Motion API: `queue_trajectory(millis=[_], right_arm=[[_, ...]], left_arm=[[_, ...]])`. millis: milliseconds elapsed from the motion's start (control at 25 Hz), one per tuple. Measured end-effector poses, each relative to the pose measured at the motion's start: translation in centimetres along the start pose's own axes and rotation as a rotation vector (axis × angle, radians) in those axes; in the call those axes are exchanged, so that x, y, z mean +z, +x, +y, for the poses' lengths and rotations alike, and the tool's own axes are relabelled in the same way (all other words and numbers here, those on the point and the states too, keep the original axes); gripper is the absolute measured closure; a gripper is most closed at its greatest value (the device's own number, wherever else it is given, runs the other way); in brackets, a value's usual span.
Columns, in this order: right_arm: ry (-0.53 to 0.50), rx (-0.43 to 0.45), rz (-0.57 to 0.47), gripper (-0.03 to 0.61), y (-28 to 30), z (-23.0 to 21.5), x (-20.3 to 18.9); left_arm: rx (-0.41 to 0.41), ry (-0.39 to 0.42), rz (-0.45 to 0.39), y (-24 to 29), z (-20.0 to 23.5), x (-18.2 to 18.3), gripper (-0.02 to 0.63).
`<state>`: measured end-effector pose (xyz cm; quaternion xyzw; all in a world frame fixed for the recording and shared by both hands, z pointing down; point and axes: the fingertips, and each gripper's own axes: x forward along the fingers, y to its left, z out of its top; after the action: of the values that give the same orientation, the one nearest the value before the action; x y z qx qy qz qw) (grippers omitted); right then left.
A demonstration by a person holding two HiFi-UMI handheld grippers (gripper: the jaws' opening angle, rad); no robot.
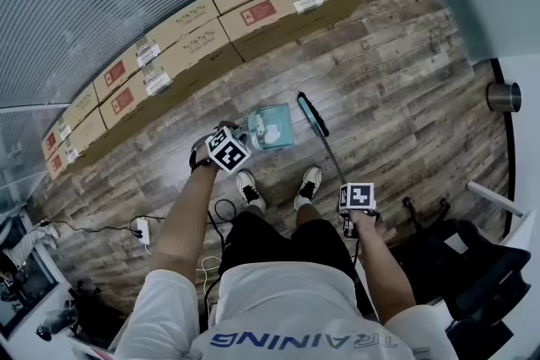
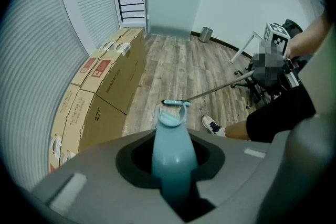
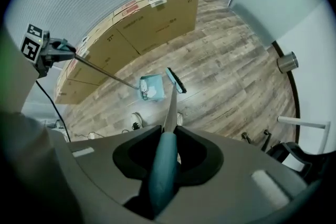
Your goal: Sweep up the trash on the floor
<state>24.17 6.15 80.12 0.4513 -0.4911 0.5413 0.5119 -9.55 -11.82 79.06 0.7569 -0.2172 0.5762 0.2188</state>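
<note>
Gripping the teal dustpan handle (image 2: 170,136) in the left gripper (image 2: 170,165), jaws drawn to a narrow gap and pressed against both sides of it. Clamping the teal broom handle (image 3: 160,181) in the right gripper (image 3: 165,162) the same way, pointed straight down, with the metal pole running from the grip to the floor. Resting the dustpan (image 1: 278,129) on the wood floor (image 1: 396,88) just ahead of the shoes (image 1: 247,186), with white trash (image 1: 260,129) lying inside it. Standing the broom head (image 1: 312,114) just beside the dustpan's right edge, down on the boards. Beyond both, a row of cardboard boxes (image 1: 211,21) along the blinds.
</note>
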Motion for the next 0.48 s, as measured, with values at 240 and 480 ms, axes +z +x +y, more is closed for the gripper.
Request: queue_trajectory(millis=[240, 480], right_arm=[[0.069, 0.156, 0.045, 0.471, 0.6, 6.6, -1.7], [0.103, 0.198, 0.046, 0.472, 0.2, 8.8, -2.1]], left_arm=[[0.006, 0.001, -0.002, 0.0, 0.1, 0.0, 0.525], [0.005, 0.001, -0.001, 0.1, -0.1, 0.0, 0.525]])
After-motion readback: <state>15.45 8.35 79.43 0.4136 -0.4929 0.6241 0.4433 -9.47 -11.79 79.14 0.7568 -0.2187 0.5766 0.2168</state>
